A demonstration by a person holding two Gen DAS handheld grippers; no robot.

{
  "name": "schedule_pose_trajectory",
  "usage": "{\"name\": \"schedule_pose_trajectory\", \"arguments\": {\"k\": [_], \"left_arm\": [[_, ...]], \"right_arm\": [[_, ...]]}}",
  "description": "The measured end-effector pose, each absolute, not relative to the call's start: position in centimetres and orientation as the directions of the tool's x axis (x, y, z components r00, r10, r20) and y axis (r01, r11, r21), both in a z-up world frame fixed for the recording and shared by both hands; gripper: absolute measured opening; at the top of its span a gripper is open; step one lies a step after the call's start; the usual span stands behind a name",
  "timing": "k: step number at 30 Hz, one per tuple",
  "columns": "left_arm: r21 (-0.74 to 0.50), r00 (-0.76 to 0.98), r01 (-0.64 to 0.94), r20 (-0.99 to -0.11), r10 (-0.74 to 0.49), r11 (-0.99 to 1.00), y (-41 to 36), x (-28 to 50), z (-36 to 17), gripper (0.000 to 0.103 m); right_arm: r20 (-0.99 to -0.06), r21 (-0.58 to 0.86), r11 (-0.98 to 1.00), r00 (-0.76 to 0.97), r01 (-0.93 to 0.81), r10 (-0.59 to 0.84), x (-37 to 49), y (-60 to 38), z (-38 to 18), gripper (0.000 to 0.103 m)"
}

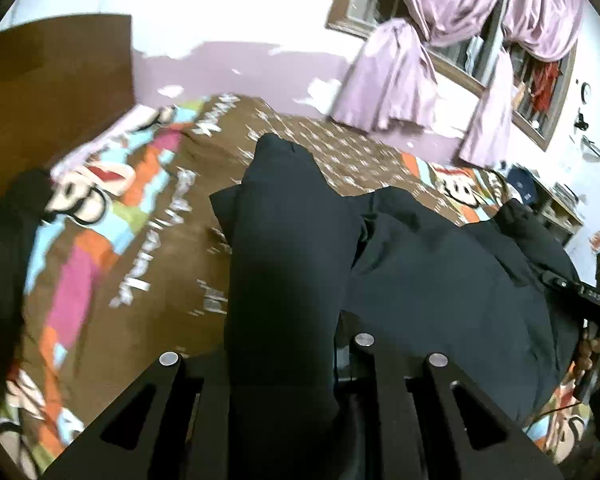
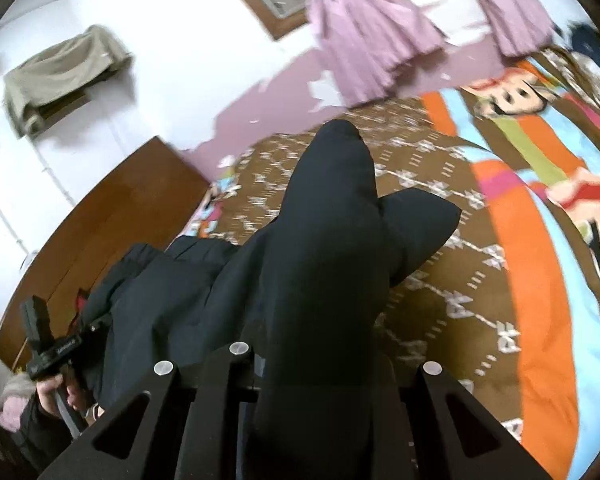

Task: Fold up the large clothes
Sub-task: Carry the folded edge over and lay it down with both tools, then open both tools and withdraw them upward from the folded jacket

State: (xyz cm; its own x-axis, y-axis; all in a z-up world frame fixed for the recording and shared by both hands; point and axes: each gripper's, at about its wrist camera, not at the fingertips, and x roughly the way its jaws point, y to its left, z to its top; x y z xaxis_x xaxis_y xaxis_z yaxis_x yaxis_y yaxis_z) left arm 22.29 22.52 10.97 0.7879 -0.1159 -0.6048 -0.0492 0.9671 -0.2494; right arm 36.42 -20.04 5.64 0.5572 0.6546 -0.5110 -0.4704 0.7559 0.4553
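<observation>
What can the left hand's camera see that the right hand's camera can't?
Only the left wrist camera shows the window's panes with a red thing hanging inside, the shelf by the wall, and the right gripper from outside.

Only the right wrist camera shows the beige cloth-covered box high on the wall, and the left gripper held in a hand.

Both show the dark garment pinched in the gripper ahead, the cartoon bedspread, the purple curtains and the wooden headboard.
</observation>
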Motion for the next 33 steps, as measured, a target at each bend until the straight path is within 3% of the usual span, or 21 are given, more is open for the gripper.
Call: {"name": "schedule_pose_trajectory", "arguments": {"k": [13,15,17,19,21,23,25,31,33], "left_arm": [[-0.312,0.736,-0.143,-0.668,-0.109,0.939,27.1,20.8,4.8,0.016],[-0.303,0.729,-0.147,-0.676,-0.104,0.942,27.2,20.9,4.7,0.022],[-0.282,0.714,-0.164,-0.695,-0.084,0.945,27.2,21.0,4.5,0.035],[-0.253,0.689,-0.192,-0.723,-0.053,0.948,27.2,21.1,4.2,0.046],[-0.239,0.678,-0.213,-0.734,-0.032,0.947,27.1,20.9,3.8,0.056],[-0.229,0.673,-0.236,-0.739,-0.011,0.944,27.2,20.5,3.6,0.070],[-0.201,0.673,-0.272,-0.739,0.036,0.941,27.2,19.9,3.7,0.082],[-0.151,0.691,-0.286,-0.717,0.094,0.946,26.6,18.3,5.4,0.092],[-0.145,0.704,-0.277,-0.703,0.098,0.950,26.3,17.8,5.9,0.093]], "right_arm": [[-0.654,0.442,0.819,0.494,-0.366,0.573,37.8,-18.3,-1.4,0.017],[-0.678,0.431,0.835,0.487,-0.343,0.550,38.0,-18.4,-1.8,0.023],[-0.700,0.416,0.849,0.480,-0.327,0.528,38.2,-18.4,-2.1,0.028],[-0.721,0.389,0.864,0.478,-0.321,0.502,37.9,-18.1,-2.3,0.038],[-0.738,0.356,0.879,0.481,-0.318,0.473,37.6,-17.7,-2.5,0.057],[-0.751,0.316,0.893,0.491,-0.319,0.441,37.2,-17.3,-2.5,0.068],[-0.759,0.287,0.903,0.499,-0.321,0.418,37.0,-17.1,-2.4,0.070],[-0.755,0.232,0.930,0.549,-0.286,0.358,35.7,-17.1,-1.5,0.075],[-0.739,0.193,0.945,0.594,-0.265,0.318,35.1,-17.3,-0.7,0.093]]}}
